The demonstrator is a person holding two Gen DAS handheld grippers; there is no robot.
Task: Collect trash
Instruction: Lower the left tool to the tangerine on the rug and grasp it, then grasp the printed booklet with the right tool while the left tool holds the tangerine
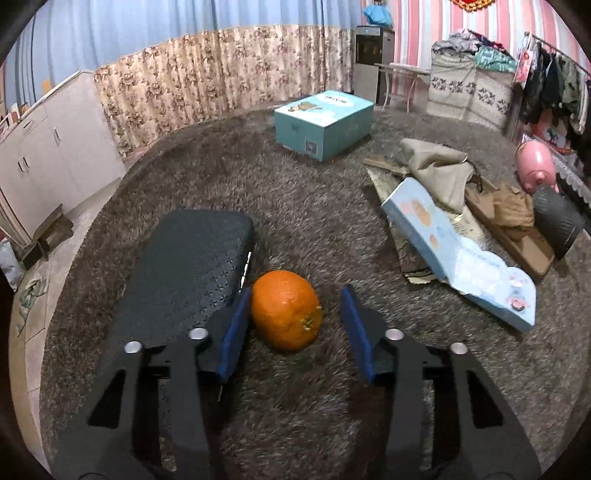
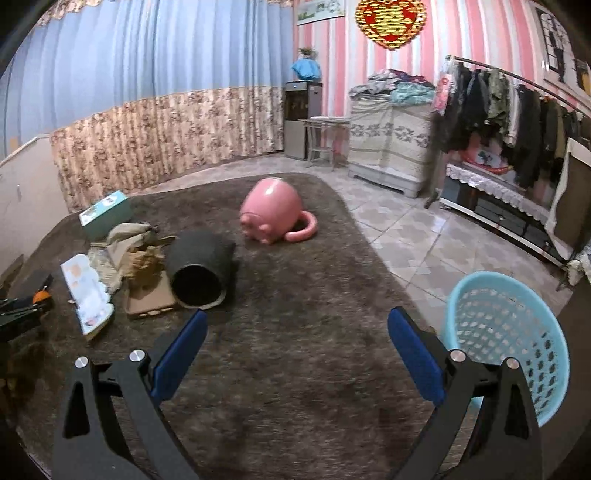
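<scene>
Now the left hand-held gripper (image 1: 293, 314) spreads wide around the orange (image 1: 286, 309) on the rug (image 1: 314, 206). Right hand-held gripper (image 2: 297, 349) gapes empty beside the blue basket (image 2: 506, 332).

Landmark: shaggy grey-brown pile carpet (image 2: 295, 295), covering the middle of the floor. Pale patterned ceramic floor tiles (image 2: 413, 229) lie right of the carpet. Behind the carpet hangs a pleated blue curtain with a floral beige lower band (image 2: 166, 125). To the carpet's rear right, pink-and-white striped wallpaper (image 2: 332, 55) carries a red-and-gold heart-shaped ornament (image 2: 390, 20). A dark upright water dispenser (image 2: 301, 118) stands at the carpet's far corner, beside a patterned cloth-covered cabinet (image 2: 391, 147). A metal rail of dark hanging clothes (image 2: 509, 110) runs along the right. White low cupboards (image 1: 48, 155) stand left of the carpet. Lighting dim, even.
</scene>
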